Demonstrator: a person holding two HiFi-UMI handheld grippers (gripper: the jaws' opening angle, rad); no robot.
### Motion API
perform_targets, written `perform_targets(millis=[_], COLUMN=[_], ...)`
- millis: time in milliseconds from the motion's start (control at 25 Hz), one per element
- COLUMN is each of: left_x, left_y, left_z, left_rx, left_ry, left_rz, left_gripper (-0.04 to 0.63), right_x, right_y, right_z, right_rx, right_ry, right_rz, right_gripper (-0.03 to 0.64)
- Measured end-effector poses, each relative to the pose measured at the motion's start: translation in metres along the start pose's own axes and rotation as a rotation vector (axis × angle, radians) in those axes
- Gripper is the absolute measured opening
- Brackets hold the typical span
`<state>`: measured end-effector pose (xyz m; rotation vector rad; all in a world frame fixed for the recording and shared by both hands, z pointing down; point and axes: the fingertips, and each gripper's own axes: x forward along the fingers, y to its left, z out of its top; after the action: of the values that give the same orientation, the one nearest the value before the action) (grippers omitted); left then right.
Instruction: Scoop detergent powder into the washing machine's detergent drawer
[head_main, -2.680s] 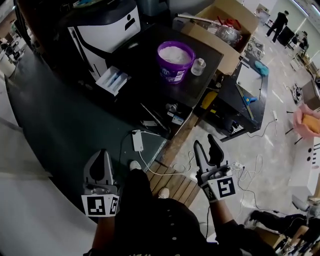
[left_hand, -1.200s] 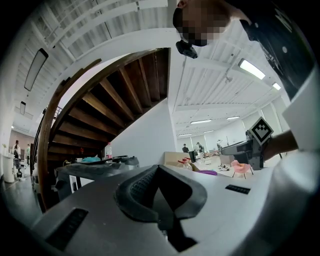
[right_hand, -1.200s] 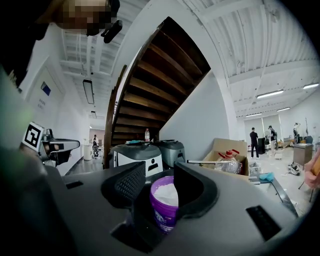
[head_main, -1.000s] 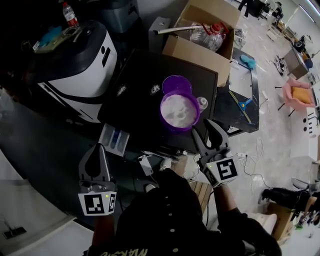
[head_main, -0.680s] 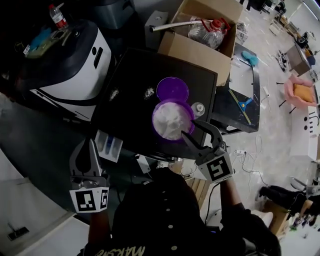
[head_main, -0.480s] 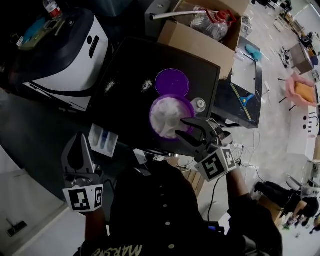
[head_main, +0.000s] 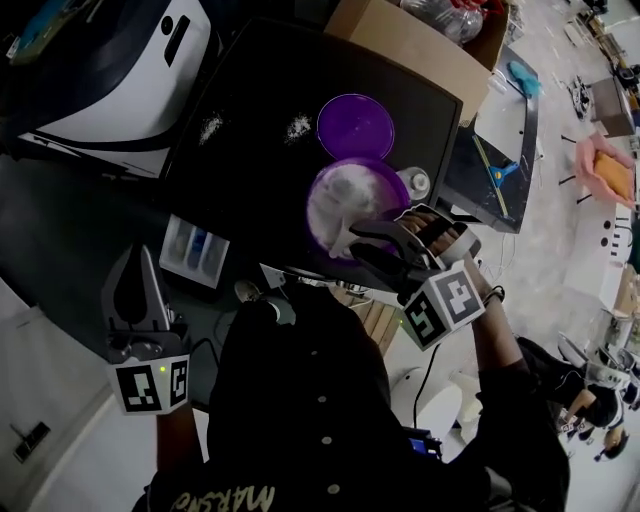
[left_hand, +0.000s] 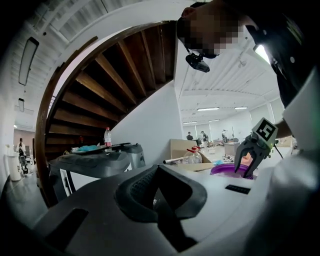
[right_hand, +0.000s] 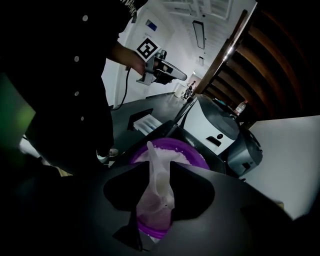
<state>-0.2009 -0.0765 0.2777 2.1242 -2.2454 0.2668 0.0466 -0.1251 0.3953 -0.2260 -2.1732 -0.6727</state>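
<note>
Scoop: a see-through white scoop (right_hand: 162, 182) sits over the powder, right between the right gripper's jaws.
Powder: white powder (head_main: 338, 208) fills most of the purple tub (head_main: 393, 178).
Right gripper: the right gripper (head_main: 358, 243) tips down over the near side of the tub. Its jaws are a bit apart and have just been closing, with the scoop between them. The scoop looks very close to both pads, but the view is dark, so it may not be squeezed.
Tub: it stands on the black table (head_main: 260, 170), near the front edge.
Lid: a purple lid (head_main: 355, 125) lies flat just behind the tub.
Spills: two small white patches (head_main: 297, 127) lie on the table, left of the lid.
Drawer: a white drawer (head_main: 193, 248) with blue inside is left of the tub, well apart from it, past the table's edge.
Washer: the white and dark washer (head_main: 120, 60) is at the far left.
Left gripper: the left gripper (head_main: 136, 265) is held low, near the drawer. Its jaws are together with nothing in them.
</note>
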Motion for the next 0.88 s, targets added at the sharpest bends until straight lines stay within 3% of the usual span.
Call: perform_targets(millis=[240,480,640,880], left_x=[0.003,0.003,0.003,0.004], left_y=[0.003,0.003,0.002,-0.005], left_z=[-0.014,-0.027,-0.028,-0.027], left_rx=[-0.004,-0.007,-0.008,-0.008], left_ry=[0.030,0.059,0.066,0.069], left_rz=[0.013,0.005,0.003,-0.004], left_gripper=[0.005,0.005,0.005,0.005], right_x=[0.009,0.014,0.009,0.000], right_y=[0.002,0.002,-0.004,-0.030], right_z=[0.002,0.008,0.011,0.010], right_rx=[-0.063,-0.136,-0.042,0.182], right_ry=[0.006,-0.025,-0.075,-0.172], right_rz=[0.032,-0.053,-0.094,-0.131], right_gripper=[0.123,0.034,0.032,0.032])
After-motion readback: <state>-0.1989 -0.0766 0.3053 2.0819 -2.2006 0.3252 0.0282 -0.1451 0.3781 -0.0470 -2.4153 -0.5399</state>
